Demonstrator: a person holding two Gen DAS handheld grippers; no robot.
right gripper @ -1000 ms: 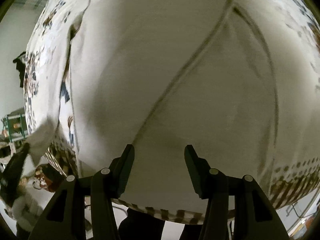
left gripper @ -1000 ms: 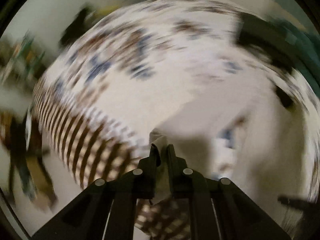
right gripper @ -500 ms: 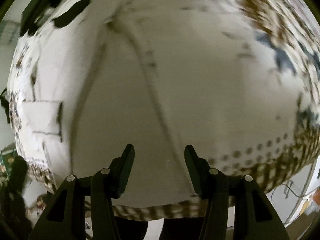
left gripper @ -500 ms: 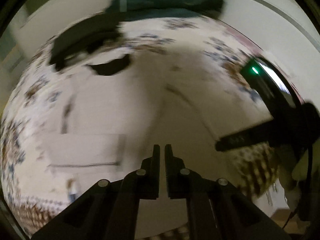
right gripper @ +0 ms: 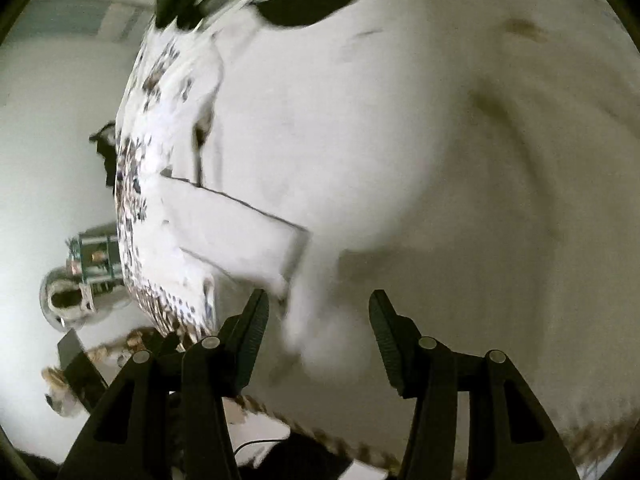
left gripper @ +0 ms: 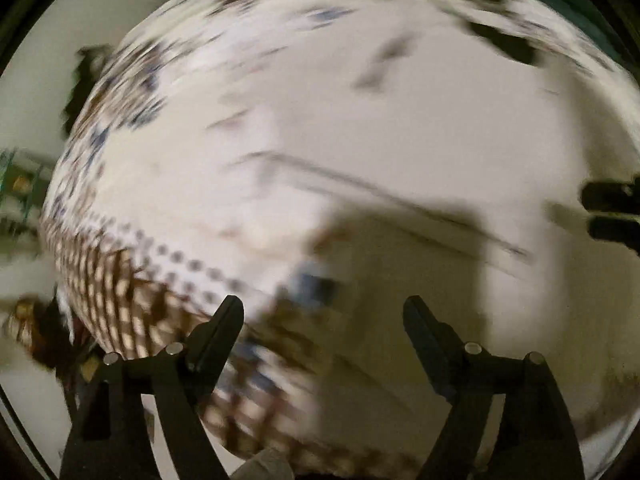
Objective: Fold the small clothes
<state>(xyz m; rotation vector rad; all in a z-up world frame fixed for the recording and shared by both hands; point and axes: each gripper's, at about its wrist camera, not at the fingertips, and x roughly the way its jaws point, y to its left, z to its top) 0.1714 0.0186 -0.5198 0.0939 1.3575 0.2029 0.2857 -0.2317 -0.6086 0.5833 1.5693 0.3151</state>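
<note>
Over the patterned cloth: both my tongs hung above the table, nothing between the fingers of either.
Left gripper (left gripper: 323, 306): its fingers stood spread wide and held nothing; the view was badly blurred.
Right gripper (right gripper: 318, 300): its fingers were spread too, and empty.
Folded white piece (right gripper: 236, 232): it lay flat on the tablecloth (right gripper: 440, 140), up and to the left of my right tongs, its near corner just beside the left fingertip.
Long axis: the piece ran slantwise in the right wrist view, from upper left near the table's printed border down toward my right tongs.
Same piece from the left: I could not pick it out for certain; only a pale shape with a dark edge showed, crossing the blur.
Unfolded garment: a larger pale sheet seemed to lie under both tongs, with creases or seams running across it, but I could not tell garment from cloth.
Nearer hand: I judged the right one nearer the folded piece; its corner was almost at the fingers.
Right tongs seen from the left: two dark fingertips (left gripper: 612, 212) showed at the far right edge, well apart from my left ones.
Coming move, my guess: whichever edge I took next, the right tongs would have to shift left to reach the folded piece.
</note>
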